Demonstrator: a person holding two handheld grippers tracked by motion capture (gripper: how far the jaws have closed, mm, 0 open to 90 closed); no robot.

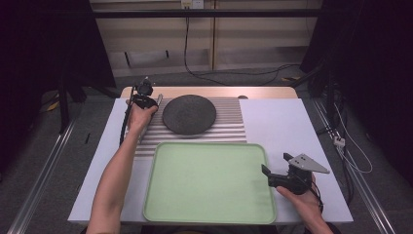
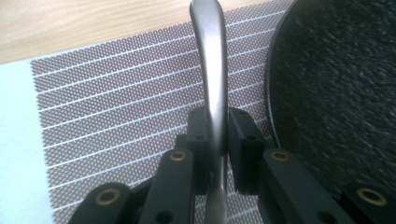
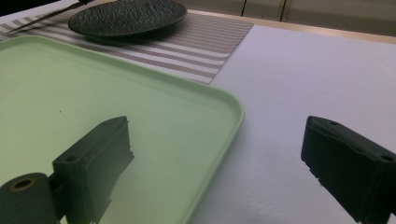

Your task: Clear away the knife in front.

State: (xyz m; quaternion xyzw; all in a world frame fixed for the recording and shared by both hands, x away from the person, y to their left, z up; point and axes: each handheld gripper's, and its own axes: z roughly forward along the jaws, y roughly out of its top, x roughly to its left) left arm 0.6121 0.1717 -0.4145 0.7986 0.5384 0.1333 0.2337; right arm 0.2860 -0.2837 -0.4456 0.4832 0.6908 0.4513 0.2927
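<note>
My left gripper point(image 1: 154, 101) is at the far left of the striped placemat point(image 1: 229, 127), just left of a dark round plate point(image 1: 189, 114). It is shut on the handle of a silver metal utensil point(image 2: 210, 70), which runs straight out between the jaws over the placemat point(image 2: 116, 93), beside the plate's point(image 2: 336, 84) rim. The utensil's working end is hidden. A pale green tray point(image 1: 209, 180) lies empty at the table's front. My right gripper point(image 1: 275, 165) hovers open at the tray's right edge, with nothing between its jaws point(image 3: 217, 135), one over the tray point(image 3: 70, 84) and one over the white table.
White table surface point(image 1: 287, 122) spreads to the right of the placemat and tray. A wooden strip point(image 1: 209, 91) runs along the table's far edge. In the right gripper view the plate point(image 3: 126, 16) sits far back on the placemat point(image 3: 205, 42).
</note>
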